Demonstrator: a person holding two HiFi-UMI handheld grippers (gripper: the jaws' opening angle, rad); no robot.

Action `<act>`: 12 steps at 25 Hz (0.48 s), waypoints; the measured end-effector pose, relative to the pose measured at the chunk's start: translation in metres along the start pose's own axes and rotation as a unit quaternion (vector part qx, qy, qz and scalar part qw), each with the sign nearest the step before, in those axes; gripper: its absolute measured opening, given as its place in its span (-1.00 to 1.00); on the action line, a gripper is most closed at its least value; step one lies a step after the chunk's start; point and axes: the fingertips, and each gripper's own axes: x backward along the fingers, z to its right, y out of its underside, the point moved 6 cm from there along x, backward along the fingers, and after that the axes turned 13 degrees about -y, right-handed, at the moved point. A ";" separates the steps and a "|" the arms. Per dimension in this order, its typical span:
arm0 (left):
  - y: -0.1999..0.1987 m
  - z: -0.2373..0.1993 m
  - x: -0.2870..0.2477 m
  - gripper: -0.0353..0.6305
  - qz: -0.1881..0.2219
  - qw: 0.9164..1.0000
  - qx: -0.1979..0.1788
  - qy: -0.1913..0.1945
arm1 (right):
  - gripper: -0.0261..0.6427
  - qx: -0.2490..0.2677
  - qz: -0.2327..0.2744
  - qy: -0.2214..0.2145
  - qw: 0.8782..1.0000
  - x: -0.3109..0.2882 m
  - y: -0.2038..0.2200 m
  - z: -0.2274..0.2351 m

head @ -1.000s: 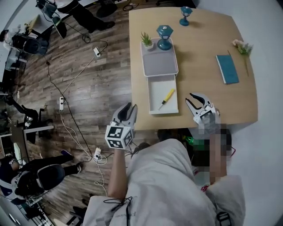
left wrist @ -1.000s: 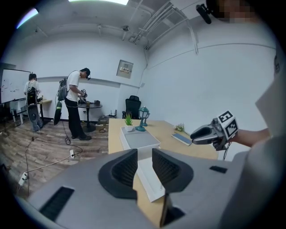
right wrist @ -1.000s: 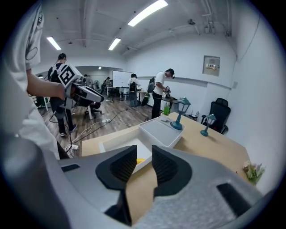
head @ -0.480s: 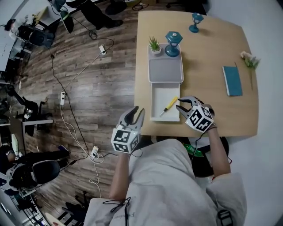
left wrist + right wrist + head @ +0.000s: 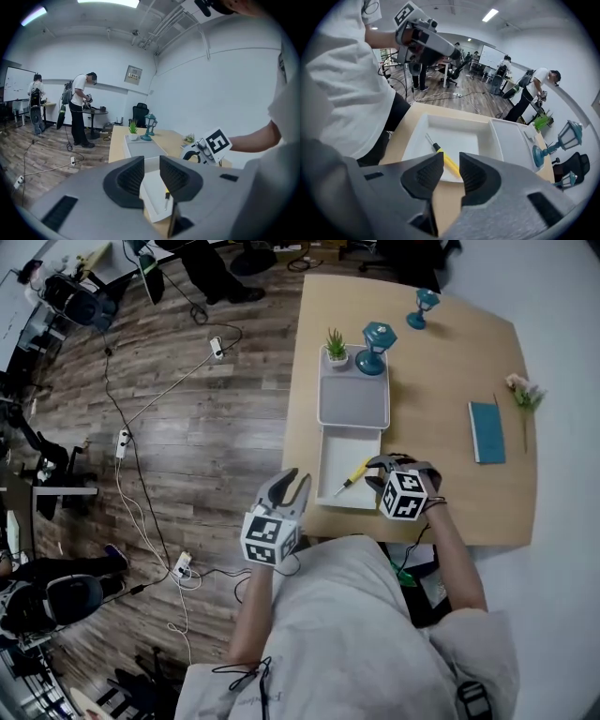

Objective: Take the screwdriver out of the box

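A yellow-handled screwdriver (image 5: 354, 472) lies slantwise in the open white box (image 5: 336, 442) at the table's near edge. My right gripper (image 5: 382, 470) hangs over the box's right rim, pointing steeply down, with its jaws open just above the handle. In the right gripper view the screwdriver (image 5: 443, 157) shows below the gap between the pads of the right gripper (image 5: 451, 161), which touch nothing. My left gripper (image 5: 289, 482) is open and empty, off the table's left front corner. In the left gripper view, the left gripper (image 5: 151, 164) looks toward the box (image 5: 152, 187).
Behind the box sits a grey tray (image 5: 352, 399) with a small potted plant (image 5: 336, 345) and a teal lantern (image 5: 375, 338). A second lantern (image 5: 424, 304), a teal book (image 5: 487, 432) and a flower sprig (image 5: 523, 395) lie farther right. Cables cross the wooden floor at left.
My right gripper has come left and down from the table's front edge to the box and rolled, so its marker cube now faces up. The left gripper has hardly moved.
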 end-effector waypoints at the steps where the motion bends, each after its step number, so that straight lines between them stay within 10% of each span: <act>1: 0.003 -0.001 0.000 -0.60 -0.001 1.000 0.003 -0.002 | -0.60 0.011 -0.011 -0.006 1.000 -0.006 -0.001 0.000; 12: 0.009 -0.003 0.002 -0.60 0.004 1.000 0.017 -0.010 | -0.60 0.100 -0.111 -0.062 0.987 -0.050 -0.003 0.004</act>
